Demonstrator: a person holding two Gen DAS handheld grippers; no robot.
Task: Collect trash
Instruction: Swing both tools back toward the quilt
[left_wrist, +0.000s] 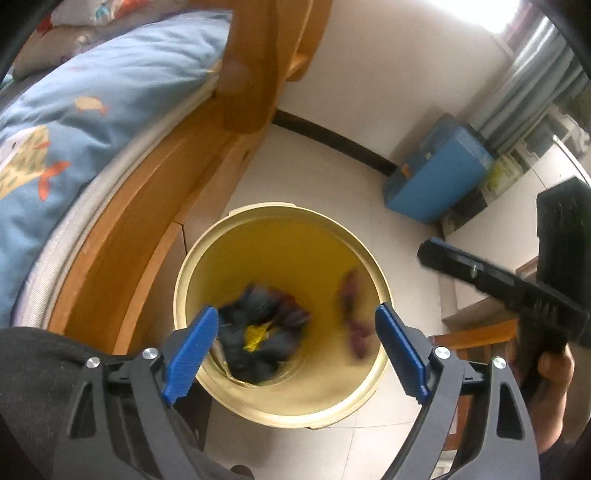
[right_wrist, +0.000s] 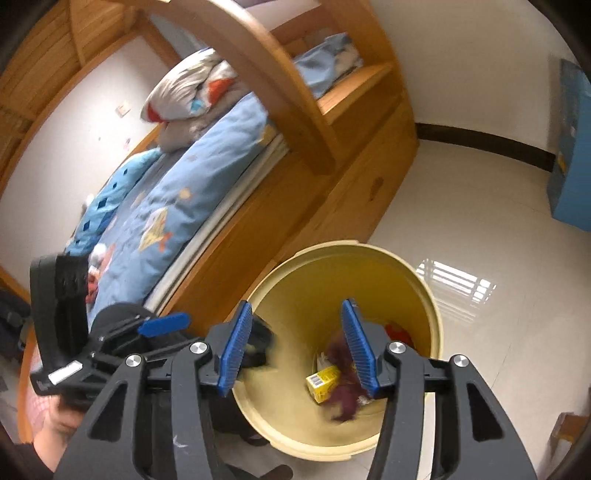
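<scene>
Two handheld grippers hang over a round cream-yellow bin that stands on a pale tiled floor just beside a wooden bed frame. The left gripper has its blue pads spread wide, nothing between them. The right gripper is partly spread, also pinching nothing. Inside the bin lie a blurred dark blue wrapper, a purple scrap, a small yellow carton and something red
</scene>
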